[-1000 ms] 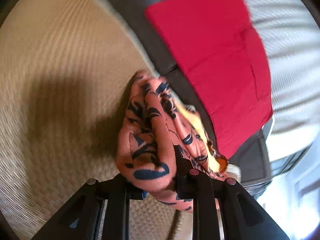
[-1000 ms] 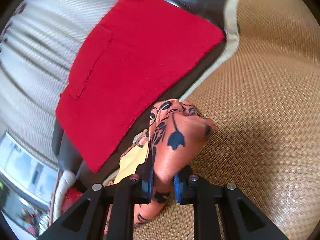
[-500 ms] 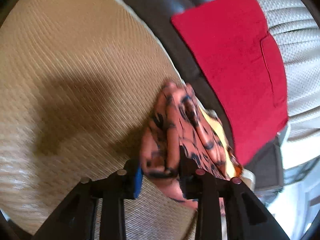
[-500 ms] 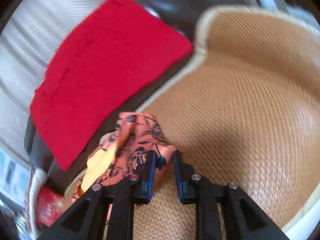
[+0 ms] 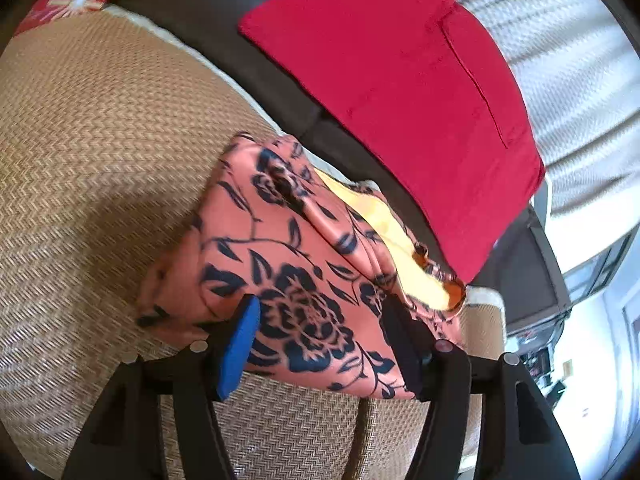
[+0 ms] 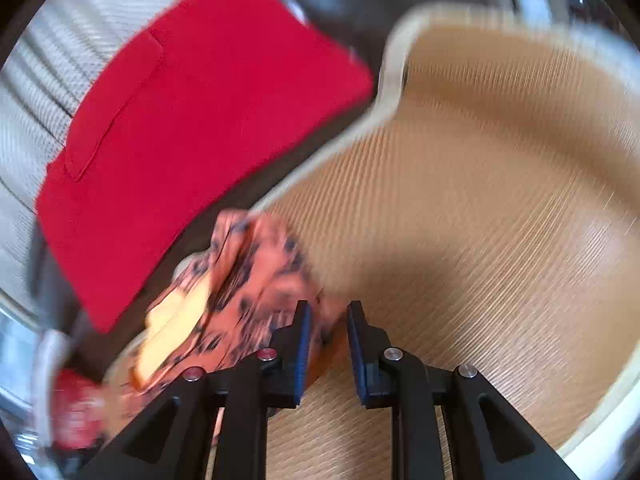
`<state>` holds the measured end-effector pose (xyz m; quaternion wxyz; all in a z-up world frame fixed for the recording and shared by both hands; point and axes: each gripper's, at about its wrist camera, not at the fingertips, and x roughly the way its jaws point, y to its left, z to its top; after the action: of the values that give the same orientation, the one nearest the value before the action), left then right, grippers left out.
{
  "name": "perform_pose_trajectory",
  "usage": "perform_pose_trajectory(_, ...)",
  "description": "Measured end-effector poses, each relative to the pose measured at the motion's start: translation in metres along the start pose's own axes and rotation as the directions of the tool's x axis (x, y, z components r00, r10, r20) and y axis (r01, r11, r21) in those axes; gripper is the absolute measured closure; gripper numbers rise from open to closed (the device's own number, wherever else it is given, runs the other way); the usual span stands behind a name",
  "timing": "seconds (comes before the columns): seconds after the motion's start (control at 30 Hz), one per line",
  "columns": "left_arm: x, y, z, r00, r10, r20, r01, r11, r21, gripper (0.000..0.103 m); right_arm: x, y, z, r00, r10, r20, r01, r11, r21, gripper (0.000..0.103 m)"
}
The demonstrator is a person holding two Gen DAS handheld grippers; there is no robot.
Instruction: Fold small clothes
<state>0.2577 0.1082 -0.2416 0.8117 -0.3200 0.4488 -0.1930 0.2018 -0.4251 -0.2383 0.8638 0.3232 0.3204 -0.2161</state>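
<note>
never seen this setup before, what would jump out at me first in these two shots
The big red cushion leaning on the dark sofa back catches the eye first. Next is the salmon garment with dark blue flowers, bunched at the back edge of the woven tan mat. The left gripper is spread wide around the cloth; the right gripper view is motion-blurred.

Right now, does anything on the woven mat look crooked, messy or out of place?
Yes. The orange floral garment is not lying flat: it sits bunched at the woven mat edge, its yellow lining showing, spilling toward the dark cushion. The red cloth behind lies flat. Nothing looks damaged.
</note>
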Motion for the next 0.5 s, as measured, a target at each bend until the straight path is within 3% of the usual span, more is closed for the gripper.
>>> perform_pose_trajectory(0.07,0.012,-0.009,-0.001,0.999,0.032,-0.005,-0.032,0.998,0.049,0.036,-0.019,0.006,0.006,0.992,-0.01,0.124,0.017,0.998,-0.053,0.077)
perform_pose_trajectory(0.1,0.016,-0.012,-0.002,0.999,0.044,-0.008,-0.043,0.997,0.069,0.036,-0.024,0.01,0.008,0.989,0.055,0.14,-0.045,0.996,-0.077,0.072)
perform_pose_trajectory(0.17,0.043,-0.024,-0.002,0.998,0.07,-0.008,-0.069,0.993,0.1,0.036,-0.016,0.019,0.01,0.982,0.167,0.085,-0.16,0.984,-0.082,0.023)
perform_pose_trajectory(0.27,0.066,-0.031,-0.003,0.991,0.131,0.0,-0.13,0.978,0.162,0.036,0.014,0.043,0.005,0.943,0.331,-0.038,-0.332,0.942,-0.052,0.023)
perform_pose_trajectory(0.33,0.078,-0.035,-0.004,0.982,0.187,0.01,-0.185,0.959,0.215,0.036,0.052,0.065,-0.001,0.913,0.357,-0.196,-0.37,0.929,-0.032,0.025)
perform_pose_trajectory(0.37,0.083,-0.037,-0.004,0.98,0.199,0.012,-0.196,0.953,0.23,0.036,0.065,0.07,-0.004,0.909,0.346,-0.231,-0.36,0.933,-0.018,0.026)
perform_pose_trajectory(0.4,0.088,-0.039,-0.004,0.977,0.211,0.012,-0.208,0.946,0.248,0.036,0.077,0.076,-0.004,0.914,0.323,-0.247,-0.336,0.942,-0.013,0.029)
perform_pose_trajectory(0.47,0.094,-0.042,-0.003,0.976,0.217,0.007,-0.211,0.94,0.27,0.036,0.102,0.087,0.0,0.939,0.23,-0.256,-0.252,0.966,-0.055,0.053)
perform_pose_trajectory(0.5,0.095,-0.042,-0.001,0.976,0.217,0.006,-0.21,0.938,0.277,0.036,0.109,0.092,0.001,0.947,0.185,-0.263,-0.216,0.972,-0.095,0.056)
